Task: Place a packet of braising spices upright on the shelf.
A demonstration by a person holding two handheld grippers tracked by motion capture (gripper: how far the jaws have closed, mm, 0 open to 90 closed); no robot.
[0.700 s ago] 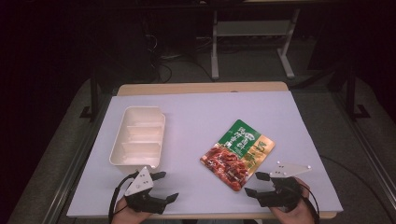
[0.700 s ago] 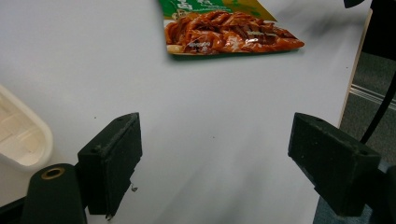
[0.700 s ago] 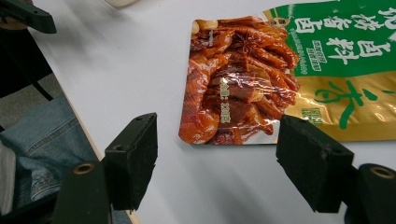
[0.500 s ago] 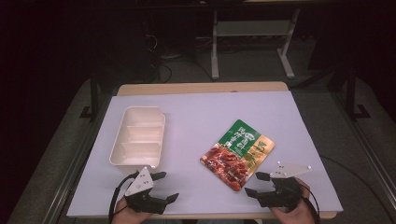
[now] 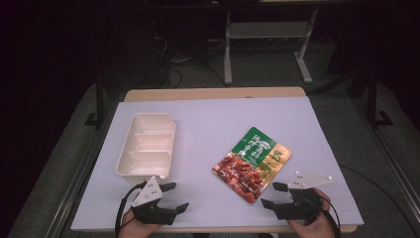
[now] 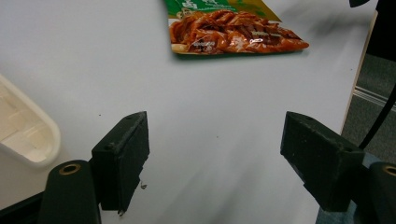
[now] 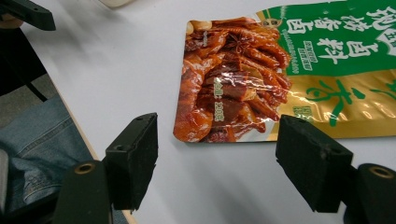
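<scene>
A green, gold and red food pouch (image 5: 252,162) lies flat on the white table, right of centre. A cream tray (image 5: 147,146) with compartments sits to its left and looks empty. My left gripper (image 5: 176,196) rests near the front edge below the tray, jaws wide open with nothing between them; its own view shows the pouch (image 6: 229,29) far ahead and the tray's corner (image 6: 25,133) at the left. My right gripper (image 5: 273,195) is open at the front right, its jaws (image 7: 217,158) just short of the pouch's red end (image 7: 233,88).
The white table top (image 5: 208,124) has bare surface between tray and pouch and toward the far edge. The front edge runs right under both hands. Metal frame legs (image 5: 228,44) stand on the dark floor behind the table.
</scene>
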